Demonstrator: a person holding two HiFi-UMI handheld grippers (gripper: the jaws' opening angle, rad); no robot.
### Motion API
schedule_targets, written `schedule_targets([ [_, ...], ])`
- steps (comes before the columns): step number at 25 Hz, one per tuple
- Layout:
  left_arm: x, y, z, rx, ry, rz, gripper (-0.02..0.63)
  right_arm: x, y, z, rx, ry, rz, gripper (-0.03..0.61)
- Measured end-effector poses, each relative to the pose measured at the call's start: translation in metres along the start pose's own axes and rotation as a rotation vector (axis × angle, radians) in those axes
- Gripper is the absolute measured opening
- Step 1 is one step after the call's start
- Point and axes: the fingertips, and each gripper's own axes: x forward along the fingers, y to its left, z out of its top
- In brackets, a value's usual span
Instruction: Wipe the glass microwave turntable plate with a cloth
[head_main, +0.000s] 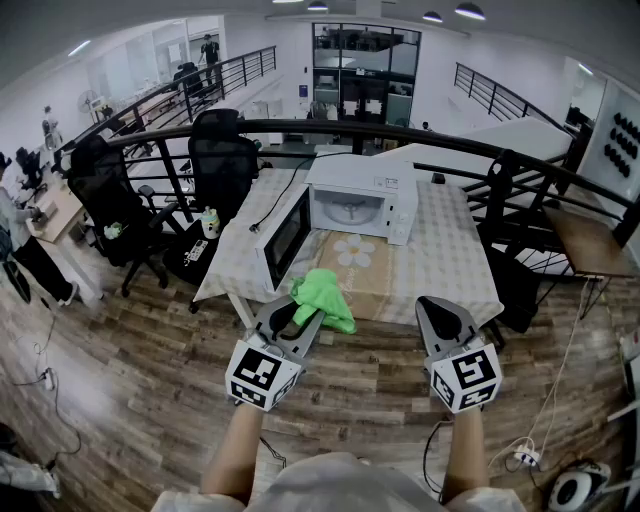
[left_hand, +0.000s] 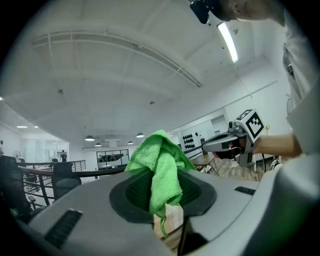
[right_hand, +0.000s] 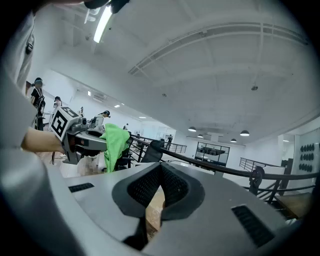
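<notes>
A bright green cloth hangs from my left gripper, which is shut on it above the table's near edge. In the left gripper view the cloth bulges up out of the shut jaws. My right gripper hovers over the near right part of the table, shut with nothing in it. The white microwave stands at the table's back with its door swung open to the left. A pale round plate shows dimly inside the cavity. Both grippers are well short of the microwave.
A brown mat with a daisy print lies in front of the microwave on the checked tablecloth. A black power cable runs across the table's left. Black office chairs and a curved railing stand behind.
</notes>
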Motion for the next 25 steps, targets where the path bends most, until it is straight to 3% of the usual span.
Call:
schedule_targets([
  [7,-0.016,0.012,-0.006,-0.030,-0.011,-0.036,0.109,0.006,0.015,0.007,0.002,0.013,-0.027,0.012],
  [15,-0.033,0.032,-0.028,-0.075,-0.008,-0.062,0.110,0.009,0.029,-0.001,0.097,0.008,-0.074,0.012],
  [25,0.017,0.067,-0.051,-0.070,-0.008,-0.019,0.114,0.059,-0.010,-0.021,0.061,0.007,-0.057,0.012],
])
